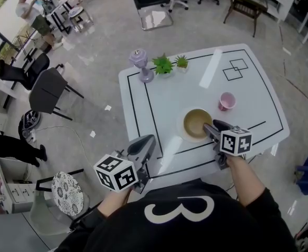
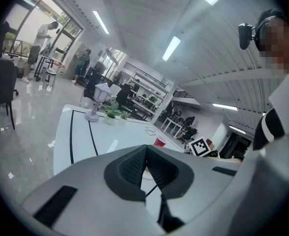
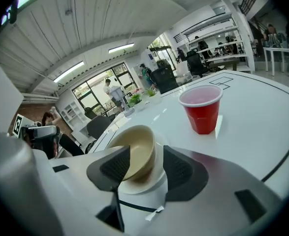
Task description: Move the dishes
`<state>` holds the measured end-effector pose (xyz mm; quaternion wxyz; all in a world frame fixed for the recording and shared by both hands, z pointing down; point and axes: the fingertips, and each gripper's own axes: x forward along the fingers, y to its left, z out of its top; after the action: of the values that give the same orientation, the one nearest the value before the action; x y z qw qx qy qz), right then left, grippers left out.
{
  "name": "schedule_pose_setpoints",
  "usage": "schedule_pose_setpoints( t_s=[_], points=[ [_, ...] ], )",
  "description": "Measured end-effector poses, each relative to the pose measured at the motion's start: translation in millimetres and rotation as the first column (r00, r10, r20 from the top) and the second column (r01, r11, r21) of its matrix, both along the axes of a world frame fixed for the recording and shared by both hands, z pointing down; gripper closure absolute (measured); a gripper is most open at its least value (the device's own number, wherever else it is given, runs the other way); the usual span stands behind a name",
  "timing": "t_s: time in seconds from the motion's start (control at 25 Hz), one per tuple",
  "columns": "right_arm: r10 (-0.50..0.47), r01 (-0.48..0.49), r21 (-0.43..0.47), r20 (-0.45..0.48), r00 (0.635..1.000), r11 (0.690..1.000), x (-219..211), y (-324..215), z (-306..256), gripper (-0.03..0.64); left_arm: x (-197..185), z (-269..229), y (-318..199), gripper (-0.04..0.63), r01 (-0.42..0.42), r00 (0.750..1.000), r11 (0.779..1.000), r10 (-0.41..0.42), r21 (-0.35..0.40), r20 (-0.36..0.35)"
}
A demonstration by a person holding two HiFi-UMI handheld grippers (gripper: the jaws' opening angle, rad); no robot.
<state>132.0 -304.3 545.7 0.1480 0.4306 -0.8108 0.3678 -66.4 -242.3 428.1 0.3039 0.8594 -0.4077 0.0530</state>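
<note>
A tan bowl (image 1: pixel 197 123) sits on a white plate (image 1: pixel 183 134) near the front of the white table (image 1: pixel 169 96). My right gripper (image 1: pixel 209 128) is at the bowl's near right edge. In the right gripper view it (image 3: pixel 146 163) is open, its jaws straddling the rim of the bowl (image 3: pixel 134 154) and the plate (image 3: pixel 145 185); the left pad overlaps the bowl, the right pad stands clear. A red cup (image 3: pixel 201 108) stands just beyond, upright (image 1: pixel 226 101). My left gripper (image 1: pixel 147 140) hangs over the table's front left edge, its jaws shut on nothing (image 2: pixel 145 151).
At the table's far left stand a purple goblet-like object (image 1: pixel 141 66) and two small potted plants (image 1: pixel 163 64). Black tape lines and two squares (image 1: pixel 235 69) mark the tabletop. Chairs (image 1: pixel 49 91) and a person (image 1: pixel 30 12) are on the floor to the left.
</note>
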Motion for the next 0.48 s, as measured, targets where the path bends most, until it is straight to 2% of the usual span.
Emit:
schedule_pose_setpoints(
  t_s=[0.36, 0.48],
  points=[
    [0.080, -0.079, -0.016, 0.025, 0.997, 0.997, -0.8, -7.5, 3.7, 0.561, -4.0, 3.2, -0.1, 0.594, -0.001, 1.000, 1.000, 0.001, -0.004, 0.006],
    [0.103, -0.103, -0.008, 0.015, 0.995, 0.995, 1.8, -9.1, 1.2, 0.589, -7.0, 1.9, 2.2, 0.594, 0.006, 1.000, 1.000, -0.006, -0.001, 0.008]
  ],
)
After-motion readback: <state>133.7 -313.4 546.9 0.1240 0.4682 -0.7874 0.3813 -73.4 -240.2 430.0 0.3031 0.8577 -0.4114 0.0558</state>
